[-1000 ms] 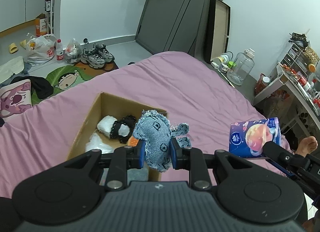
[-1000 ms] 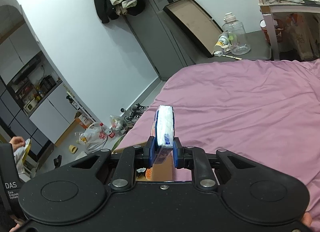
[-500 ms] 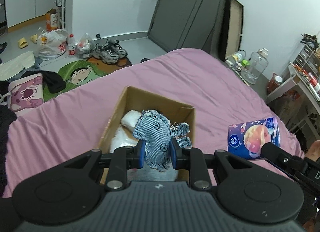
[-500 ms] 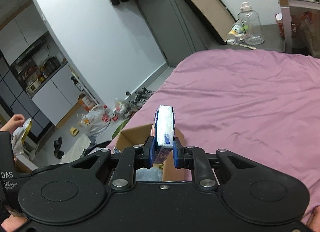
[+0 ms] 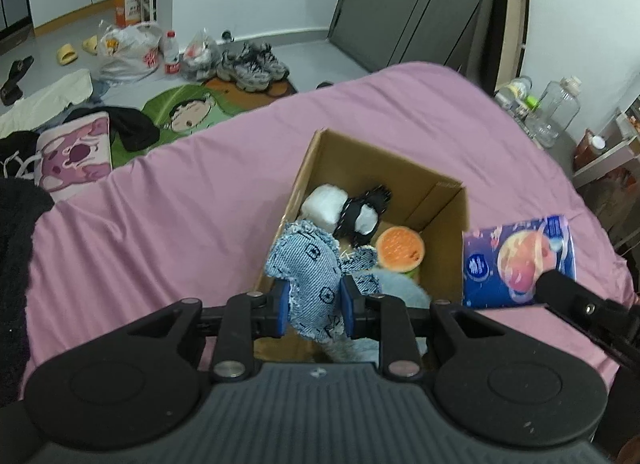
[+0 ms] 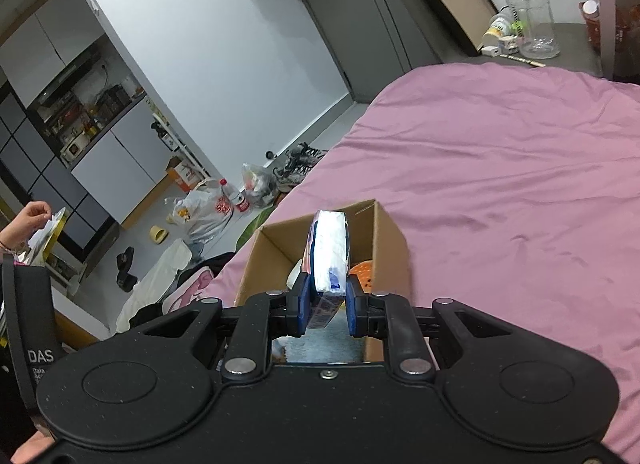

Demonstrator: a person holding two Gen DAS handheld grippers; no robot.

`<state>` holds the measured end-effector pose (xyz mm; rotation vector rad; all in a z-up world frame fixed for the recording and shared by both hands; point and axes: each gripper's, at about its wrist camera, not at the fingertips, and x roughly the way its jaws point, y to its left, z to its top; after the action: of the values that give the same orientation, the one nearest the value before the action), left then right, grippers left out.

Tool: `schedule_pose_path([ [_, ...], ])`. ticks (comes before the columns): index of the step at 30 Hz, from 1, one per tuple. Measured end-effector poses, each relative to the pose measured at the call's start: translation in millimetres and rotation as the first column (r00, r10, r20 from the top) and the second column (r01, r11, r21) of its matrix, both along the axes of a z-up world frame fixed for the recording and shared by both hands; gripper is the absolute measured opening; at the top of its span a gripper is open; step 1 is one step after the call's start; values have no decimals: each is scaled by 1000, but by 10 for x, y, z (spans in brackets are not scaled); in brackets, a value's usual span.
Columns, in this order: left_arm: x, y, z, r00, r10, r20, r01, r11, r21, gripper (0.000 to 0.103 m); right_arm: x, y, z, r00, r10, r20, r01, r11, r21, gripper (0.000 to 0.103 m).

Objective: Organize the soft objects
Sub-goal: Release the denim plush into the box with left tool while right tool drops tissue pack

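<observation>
My left gripper (image 5: 313, 310) is shut on a blue denim plush toy (image 5: 308, 272) and holds it over the near left edge of an open cardboard box (image 5: 436, 200) on the pink bed. Inside the box lie a white and black soft item (image 5: 352, 214), an orange round soft toy (image 5: 400, 250) and a pale blue soft thing (image 5: 400, 290). My right gripper (image 6: 327, 306) is shut on a blue and white tissue pack (image 6: 330, 248) above the box (image 6: 390, 232). The pack also shows in the left wrist view (image 5: 516, 260), right of the box.
The pink bedspread (image 6: 500, 184) spreads around the box. On the floor beyond the bed lie shoes (image 5: 252, 64), plastic bags (image 5: 128, 50), a cartoon mat (image 5: 184, 114) and clothes. A large clear jug (image 6: 530, 20) stands by a leaning frame. A person's hand (image 6: 28, 216) shows at the far left.
Both grippers have moved forward and over the box, which now sits closer and larger in both views. The box's inside, with the orange toy, has come into sight. Both grips are unchanged.
</observation>
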<state>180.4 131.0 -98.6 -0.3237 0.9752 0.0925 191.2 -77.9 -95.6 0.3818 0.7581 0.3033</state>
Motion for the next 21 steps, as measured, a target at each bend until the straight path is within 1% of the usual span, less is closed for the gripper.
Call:
schedule_pose_path([
  [2, 13, 33, -45, 1000, -3, -16, 3, 1000, -2, 24, 47, 39, -30, 1000, 1, -9, -1, 1000, 5, 18],
  [4, 32, 74, -67, 1000, 3, -29, -3, 1000, -10, 27, 101, 72, -51, 1000, -1, -16, 1, 1000, 12, 18],
  [9, 99, 165, -47, 999, -2, -42, 1, 999, -32, 28, 183, 161, -66, 1000, 10, -19, -9, 999, 46, 19],
  [10, 107, 177, -33, 999, -3, -43, 1, 1000, -29, 28, 199, 173, -70, 1000, 15, -18, -14, 998, 62, 22],
  [11, 124, 175, -18, 999, -2, -44, 1, 1000, -16, 30, 218, 188, -77, 1000, 17, -23, -15, 997, 73, 25],
  [13, 141, 175, -2, 999, -3, -47, 4, 1000, 10, 33, 237, 201, -98, 999, 22, -35, -20, 997, 78, 25],
  [16, 178, 192, -5, 998, -4, -55, 5, 1000, 22, 36, 236, 185, -115, 999, 25, -49, -21, 997, 80, 25],
  [18, 190, 178, 0, 998, -5, -64, 8, 999, 44, 40, 221, 154, -115, 998, 18, -56, -13, 997, 78, 25],
  [20, 190, 161, 26, 998, -4, -61, 8, 998, 59, 47, 206, 118, -82, 998, 8, -57, -4, 997, 75, 26],
  [21, 183, 151, 39, 998, -3, -58, 7, 998, 62, 48, 192, 89, -53, 999, 1, -54, 3, 997, 78, 26],
])
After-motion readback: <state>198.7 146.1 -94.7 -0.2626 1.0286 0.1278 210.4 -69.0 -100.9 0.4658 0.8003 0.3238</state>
